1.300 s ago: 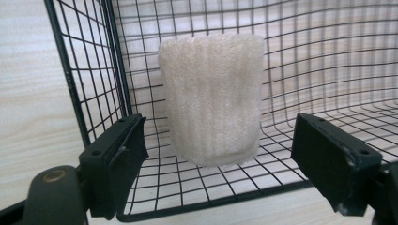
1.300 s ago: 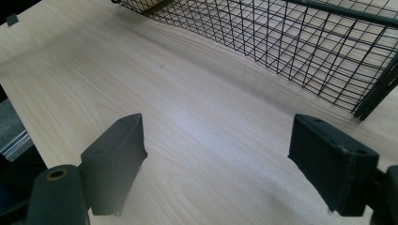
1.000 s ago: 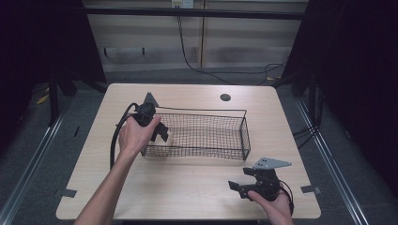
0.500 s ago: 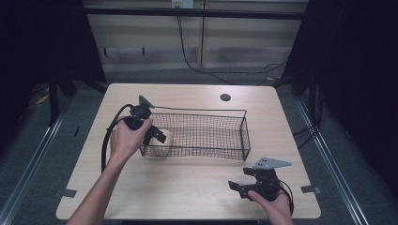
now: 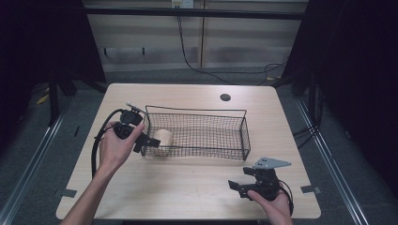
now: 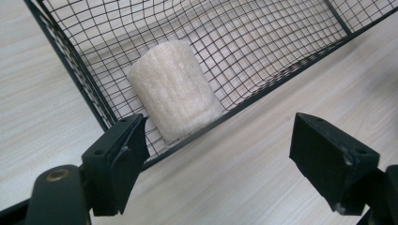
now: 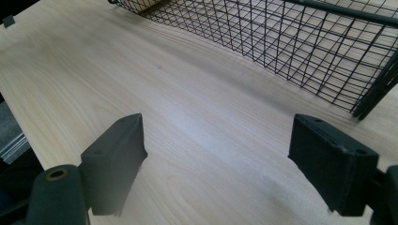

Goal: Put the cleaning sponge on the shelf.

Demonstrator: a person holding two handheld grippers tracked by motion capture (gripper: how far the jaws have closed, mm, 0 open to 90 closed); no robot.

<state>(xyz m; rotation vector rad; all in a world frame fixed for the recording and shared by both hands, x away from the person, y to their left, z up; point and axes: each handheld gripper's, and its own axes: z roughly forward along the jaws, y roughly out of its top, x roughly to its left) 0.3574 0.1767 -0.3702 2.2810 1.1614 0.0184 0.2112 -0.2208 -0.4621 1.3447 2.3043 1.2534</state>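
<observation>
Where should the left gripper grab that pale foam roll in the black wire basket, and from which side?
Probably from above, over the rim. The pale foam roll lies on its side in the black wire basket's left corner, mesh blocking the open left gripper. Close across its curved middle.

In the right gripper view, the right gripper (image 7: pixel 218 171) is holding its two black jaws wide apart above the pale wooden table (image 7: pixel 187 117). The black wire basket (image 7: pixel 291 42) is standing on the table beyond the jaws, with its near corner lying at the right side.
</observation>
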